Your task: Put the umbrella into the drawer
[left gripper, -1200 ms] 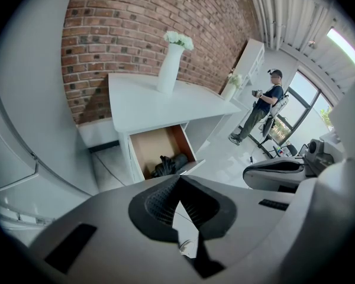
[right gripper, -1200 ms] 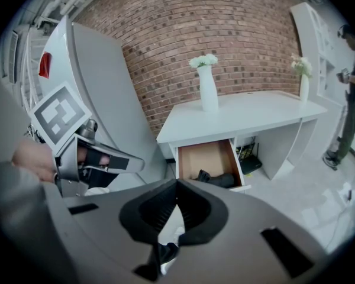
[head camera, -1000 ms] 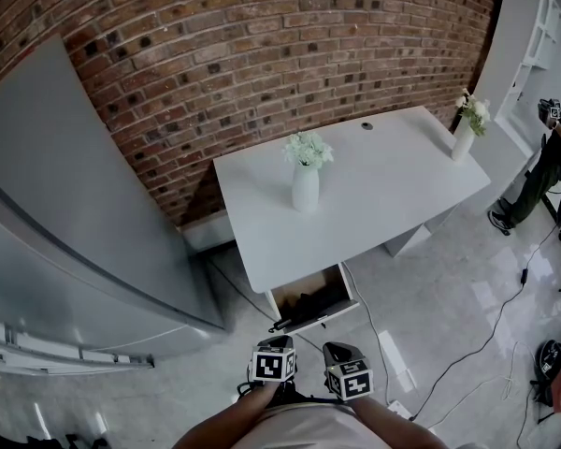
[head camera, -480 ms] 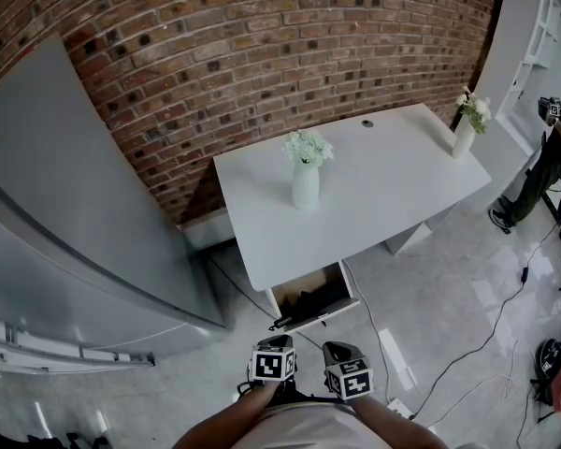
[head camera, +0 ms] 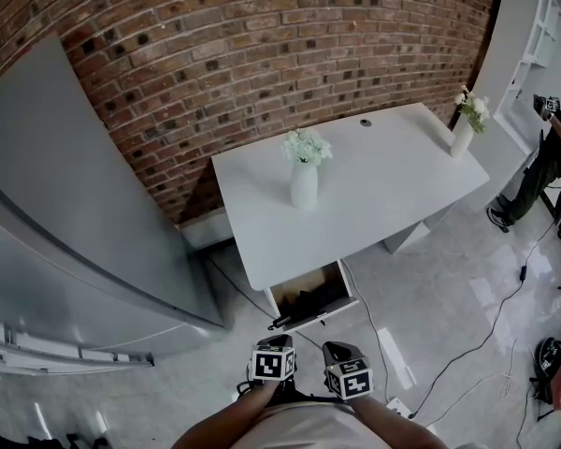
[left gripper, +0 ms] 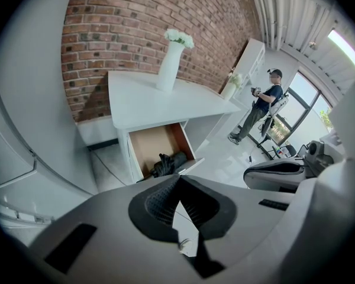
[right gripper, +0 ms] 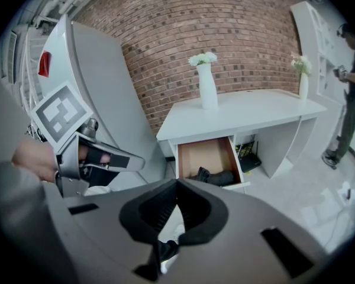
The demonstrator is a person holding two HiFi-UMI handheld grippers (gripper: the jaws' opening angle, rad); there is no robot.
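The umbrella (head camera: 309, 301), black and folded, lies inside the open drawer (head camera: 329, 315) under the left end of the white surface (head camera: 383, 190). Nearest the camera, the left tongs (left gripper: 177, 178) and right tongs (right gripper: 177, 182) hang side by side, each clenched tip to tip on nothing, well apart from the drawer. On the surface stand a white vase (head camera: 304, 186) of flowers and a second vase (head camera: 461, 139) at the far corner. Behind rises a brick wall (head camera: 262, 54). A person (head camera: 550, 162) stands far right.

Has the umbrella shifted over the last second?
No. The umbrella lies just where it did inside the open drawer, under the desk's front edge.
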